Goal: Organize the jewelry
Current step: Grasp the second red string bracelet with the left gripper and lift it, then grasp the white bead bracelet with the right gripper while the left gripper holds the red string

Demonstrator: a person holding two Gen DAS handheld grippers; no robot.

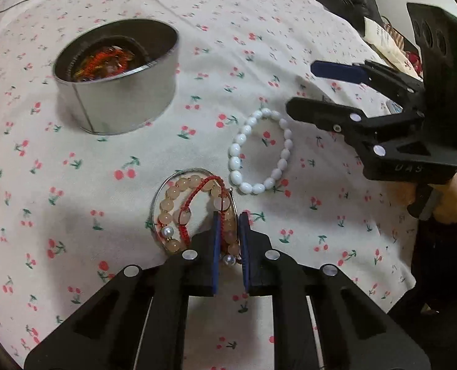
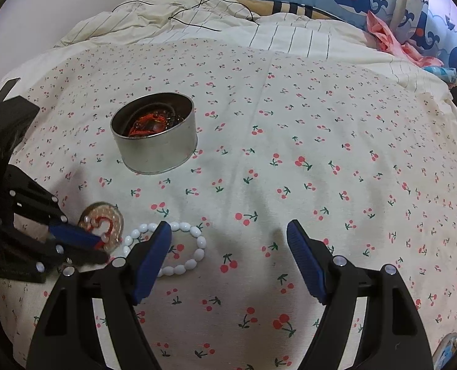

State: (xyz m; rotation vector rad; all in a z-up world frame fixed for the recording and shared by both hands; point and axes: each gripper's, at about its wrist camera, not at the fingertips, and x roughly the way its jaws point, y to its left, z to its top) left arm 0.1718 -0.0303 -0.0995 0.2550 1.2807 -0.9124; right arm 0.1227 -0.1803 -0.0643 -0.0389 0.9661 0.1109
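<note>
Peach-beaded bracelet cluster [image 1: 194, 212] seemingly lies flat, left gripper [image 1: 230, 240] clamping its edge.

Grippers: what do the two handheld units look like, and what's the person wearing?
Both the left gripper and right gripper are matte black plastic with angular cut-outs, round silver fasteners and blue ribbed pads. The right one's body carries faint embossed lettering. No cables visible. A dark sleeve covers the right forearm.

The round tin's [image 1: 117, 77] contents are a red tangle, too dim to sort. In the left wrist view, lower centre, the closed jaws hide part of the bracelet cluster [image 1: 191, 209]. The right gripper [image 1: 302, 89] is cut off at the right edge.
</note>
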